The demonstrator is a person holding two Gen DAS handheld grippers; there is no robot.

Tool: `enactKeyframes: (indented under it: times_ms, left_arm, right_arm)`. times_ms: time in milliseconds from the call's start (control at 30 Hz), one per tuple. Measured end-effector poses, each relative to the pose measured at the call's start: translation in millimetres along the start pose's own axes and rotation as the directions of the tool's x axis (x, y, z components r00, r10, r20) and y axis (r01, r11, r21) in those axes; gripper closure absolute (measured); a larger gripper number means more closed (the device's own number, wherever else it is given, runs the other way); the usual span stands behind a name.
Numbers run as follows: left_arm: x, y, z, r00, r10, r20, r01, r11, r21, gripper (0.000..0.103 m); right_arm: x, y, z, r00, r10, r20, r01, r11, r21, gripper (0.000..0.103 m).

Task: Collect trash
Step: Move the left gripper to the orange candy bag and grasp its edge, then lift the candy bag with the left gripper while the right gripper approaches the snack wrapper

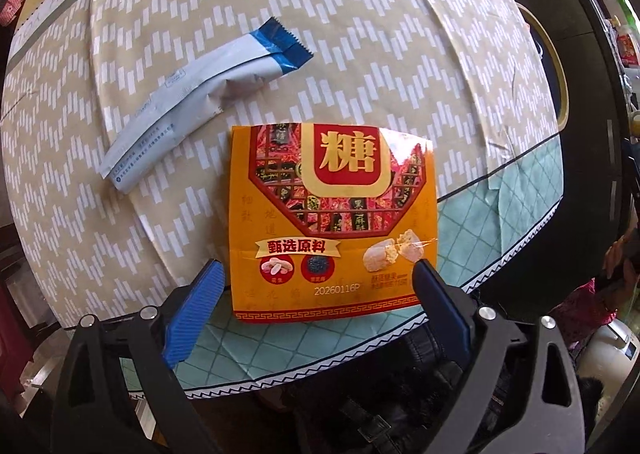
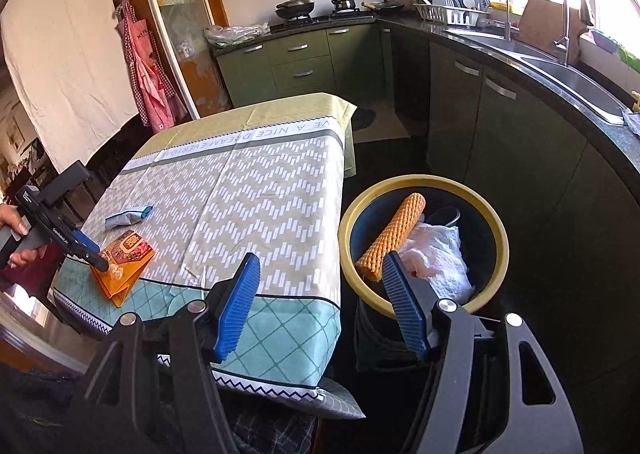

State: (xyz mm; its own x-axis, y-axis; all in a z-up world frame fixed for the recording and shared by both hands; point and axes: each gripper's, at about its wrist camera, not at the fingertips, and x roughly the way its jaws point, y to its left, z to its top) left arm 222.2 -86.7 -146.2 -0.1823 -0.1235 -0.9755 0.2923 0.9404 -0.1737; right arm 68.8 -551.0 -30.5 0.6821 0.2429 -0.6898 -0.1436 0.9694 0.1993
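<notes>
An orange candy bag with a red label lies flat near the table's front edge. My left gripper is open, its blue fingers on either side of the bag's near end. A grey wrapper with a blue end lies behind it to the left. In the right wrist view the bag, the wrapper and the left gripper show at the left. My right gripper is open and empty, in the air between the table and a yellow-rimmed bin.
The bin holds an orange mesh roll and white crumpled paper. The table wears a patterned cloth. Dark green kitchen cabinets and a sink counter run along the right. A pink apron hangs at the back left.
</notes>
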Motion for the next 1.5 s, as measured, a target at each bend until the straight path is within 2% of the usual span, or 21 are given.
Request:
enactKeyframes:
  times_ms: [67, 133, 233, 300, 400, 467, 500, 567, 667, 767, 833, 1067, 1233, 1267, 1433, 1500]
  left_arm:
    - [-2, -3, 1, 1.0, 0.011, 0.002, -0.011, 1.0, 0.024, 0.027]
    - [-2, -5, 0, 1.0, 0.001, -0.006, -0.001, 0.999, 0.039, 0.032]
    - [0, -17, 0, 1.0, -0.011, -0.016, 0.012, 0.999, 0.04, 0.031]
    - [4, -10, 0, 1.0, -0.015, -0.023, 0.016, 0.999, 0.028, 0.03]
    - [16, 6, -1, 0.996, -0.068, -0.049, 0.067, 0.998, -0.015, 0.029]
    - [17, 7, -1, 0.996, -0.079, -0.041, 0.079, 0.997, -0.014, 0.032]
    - [16, 6, -1, 0.996, -0.089, -0.031, 0.089, 0.996, -0.006, 0.037]
    - [14, 3, -2, 0.995, -0.096, -0.013, 0.096, 0.995, 0.011, 0.057]
    - [4, -13, -3, 0.996, -0.084, 0.023, 0.083, 0.995, 0.05, 0.079]
    - [-9, -28, -5, 0.993, -0.1, 0.068, 0.094, 0.992, 0.086, 0.092]
    - [-18, -38, -7, 0.988, -0.12, 0.096, 0.109, 0.988, 0.112, 0.096]
    - [-52, -76, -7, 0.976, -0.144, 0.162, 0.107, 0.97, 0.22, 0.101]
    - [-66, -99, -15, 0.975, -0.153, 0.164, 0.101, 0.952, 0.288, 0.1]
    - [-66, -102, -13, 0.972, -0.17, 0.16, 0.119, 0.951, 0.284, 0.1]
    - [-56, -112, -6, 0.976, -0.196, 0.098, 0.162, 0.946, 0.282, 0.082]
    - [-48, -116, -4, 0.98, -0.177, 0.089, 0.145, 0.948, 0.283, 0.073]
  right_arm:
    - [1, 4, 1, 1.0, 0.0, 0.0, 0.0, 1.0, -0.008, 0.04]
    - [-1, 6, 2, 1.0, 0.003, 0.003, -0.003, 1.0, -0.019, 0.039]
    - [-5, 9, 4, 1.0, -0.001, 0.011, 0.001, 1.0, -0.03, 0.038]
    - [-7, 10, 5, 1.0, -0.002, 0.015, 0.002, 0.999, -0.034, 0.038]
    - [-8, 11, 7, 1.0, -0.003, 0.017, 0.003, 0.999, -0.04, 0.037]
    - [-7, 12, 8, 1.0, -0.003, 0.016, 0.004, 0.999, -0.044, 0.037]
    - [-7, 13, 8, 1.0, -0.003, 0.015, 0.004, 0.999, -0.046, 0.037]
    - [-7, 14, 9, 1.0, -0.003, 0.014, 0.004, 0.999, -0.05, 0.037]
    - [-7, 14, 11, 1.0, -0.003, 0.016, 0.003, 0.998, -0.055, 0.036]
    - [-8, 15, 13, 1.0, -0.002, 0.018, 0.003, 0.998, -0.059, 0.036]
    - [-7, 16, 14, 1.0, -0.002, 0.019, 0.003, 0.998, -0.062, 0.036]
    - [-13, 15, 17, 0.999, -0.009, 0.032, 0.012, 0.997, -0.072, 0.036]
    - [-15, 14, 16, 0.999, -0.008, 0.038, 0.01, 0.997, -0.073, 0.036]
    - [-15, 13, 16, 0.999, -0.008, 0.038, 0.011, 0.997, -0.073, 0.036]
    - [-17, 10, 15, 0.999, -0.006, 0.041, 0.009, 0.998, -0.064, 0.036]
    - [-18, 7, 14, 0.999, -0.009, 0.042, 0.011, 0.998, -0.058, 0.036]
